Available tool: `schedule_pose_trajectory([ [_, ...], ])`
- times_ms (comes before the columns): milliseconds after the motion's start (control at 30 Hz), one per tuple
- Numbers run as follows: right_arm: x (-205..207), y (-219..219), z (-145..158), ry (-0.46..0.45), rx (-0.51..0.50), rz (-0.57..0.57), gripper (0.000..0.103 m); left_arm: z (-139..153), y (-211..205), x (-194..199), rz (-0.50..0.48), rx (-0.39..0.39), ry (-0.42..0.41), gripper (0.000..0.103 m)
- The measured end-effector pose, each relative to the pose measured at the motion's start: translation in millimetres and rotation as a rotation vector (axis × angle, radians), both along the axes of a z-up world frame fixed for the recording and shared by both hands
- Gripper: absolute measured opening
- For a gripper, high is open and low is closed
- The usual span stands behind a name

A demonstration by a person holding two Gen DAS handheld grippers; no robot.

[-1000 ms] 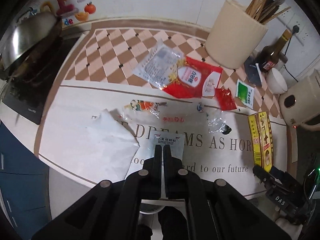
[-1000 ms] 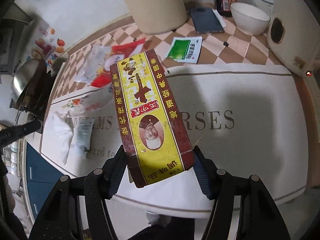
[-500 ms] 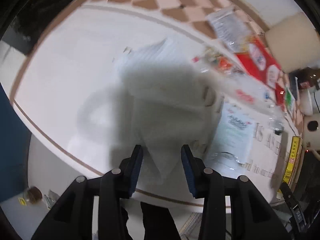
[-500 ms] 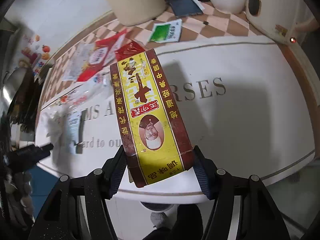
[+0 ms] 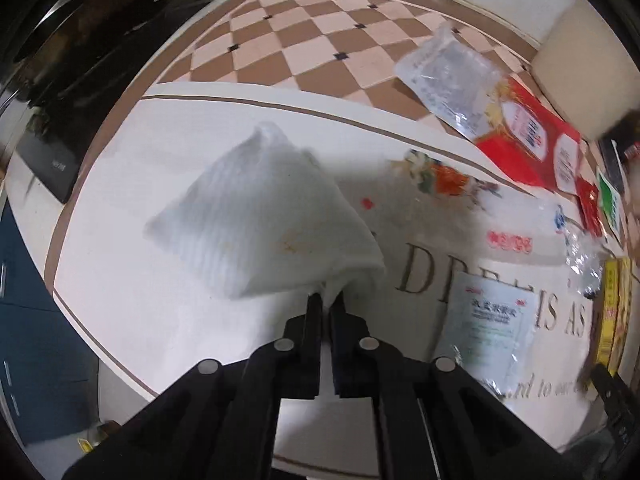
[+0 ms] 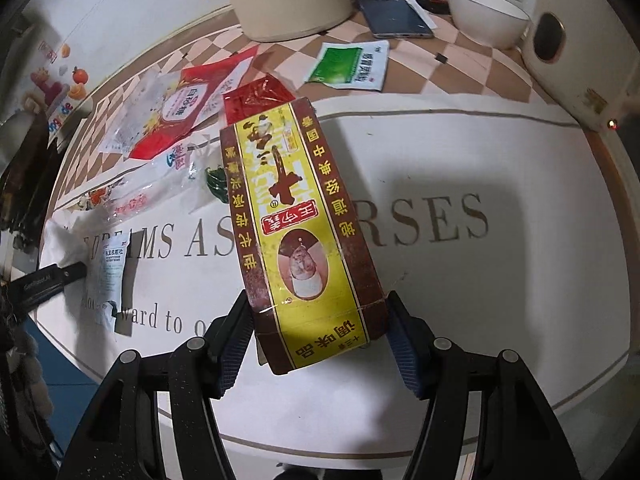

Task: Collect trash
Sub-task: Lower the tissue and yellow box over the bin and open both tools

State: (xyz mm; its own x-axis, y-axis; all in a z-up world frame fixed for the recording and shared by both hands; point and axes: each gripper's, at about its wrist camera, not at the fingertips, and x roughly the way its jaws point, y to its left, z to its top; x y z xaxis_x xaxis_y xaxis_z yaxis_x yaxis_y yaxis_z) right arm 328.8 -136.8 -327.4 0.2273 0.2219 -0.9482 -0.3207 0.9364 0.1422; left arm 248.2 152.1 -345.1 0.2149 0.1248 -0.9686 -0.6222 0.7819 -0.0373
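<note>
Your left gripper (image 5: 325, 300) just closed on the tissue (image 5: 264, 220) corner near the mat (image 5: 140, 320) edge, right gripper (image 6: 320, 344) clamping the yellow box (image 6: 296, 232), bare mat beyond

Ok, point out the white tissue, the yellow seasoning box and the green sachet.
white tissue (image 5: 276, 236), left wrist view, middle of its sheet.
yellow seasoning box (image 6: 292, 216), right wrist view, printed front face.
green sachet (image 6: 344, 65), right wrist view, green panel.

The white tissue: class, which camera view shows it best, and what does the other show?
The left wrist view: the white tissue fills the centre, pinched at a corner by the left gripper. The right wrist view shows only a small piece at its left edge.
</note>
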Motion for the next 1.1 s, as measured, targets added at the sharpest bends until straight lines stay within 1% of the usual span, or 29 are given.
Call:
schedule_pose_trajectory([
  [67,-2,-1,3,-0.004,0.011,0.001,0.065,11,-4,-7,-0.029,0.029,-0.011,0.002],
  [133,-7,-4,8,-0.011,0.024,-0.003,0.065,22,-8,-18,-0.039,0.038,-0.025,0.002],
  [267,-27,-8,23,-0.041,0.044,0.002,0.065,51,-19,-61,-0.067,0.087,-0.063,0.002],
  [400,-60,-12,39,-0.059,0.060,-0.001,0.065,76,-41,-103,-0.115,0.108,-0.104,0.002],
  [467,-83,-12,47,-0.073,0.062,-0.003,0.065,83,-51,-127,-0.151,0.096,-0.130,0.002],
  [533,-109,-14,53,-0.083,0.065,-0.013,0.065,83,-59,-147,-0.205,0.066,-0.141,0.002],
  [567,-125,-15,56,-0.090,0.060,-0.022,0.065,79,-62,-145,-0.224,0.055,-0.141,0.002],
  [633,-160,-18,58,-0.094,0.052,-0.046,0.065,73,-71,-159,-0.268,0.026,-0.142,0.002],
  [700,-193,-20,56,-0.093,0.041,-0.064,0.065,61,-81,-176,-0.322,0.003,-0.128,0.002],
  [767,-224,-23,50,-0.085,0.035,-0.080,0.065,44,-90,-190,-0.355,-0.020,-0.105,0.002],
  [867,-274,-33,27,-0.039,0.017,-0.101,0.065,4,-102,-208,-0.386,-0.076,-0.047,0.002],
  [933,-299,-39,4,0.000,-0.004,-0.107,0.065,-28,-113,-214,-0.405,-0.104,-0.001,0.002],
  [1000,-322,-46,-30,0.052,-0.027,-0.116,0.065,-75,-122,-218,-0.419,-0.137,0.055,0.002],
  [1033,-331,-49,-50,0.081,-0.039,-0.118,0.065,-102,-125,-219,-0.418,-0.156,0.083,0.002],
  [1100,-347,-55,-99,0.144,-0.058,-0.126,0.065,-147,-127,-220,-0.408,-0.199,0.125,0.002],
])
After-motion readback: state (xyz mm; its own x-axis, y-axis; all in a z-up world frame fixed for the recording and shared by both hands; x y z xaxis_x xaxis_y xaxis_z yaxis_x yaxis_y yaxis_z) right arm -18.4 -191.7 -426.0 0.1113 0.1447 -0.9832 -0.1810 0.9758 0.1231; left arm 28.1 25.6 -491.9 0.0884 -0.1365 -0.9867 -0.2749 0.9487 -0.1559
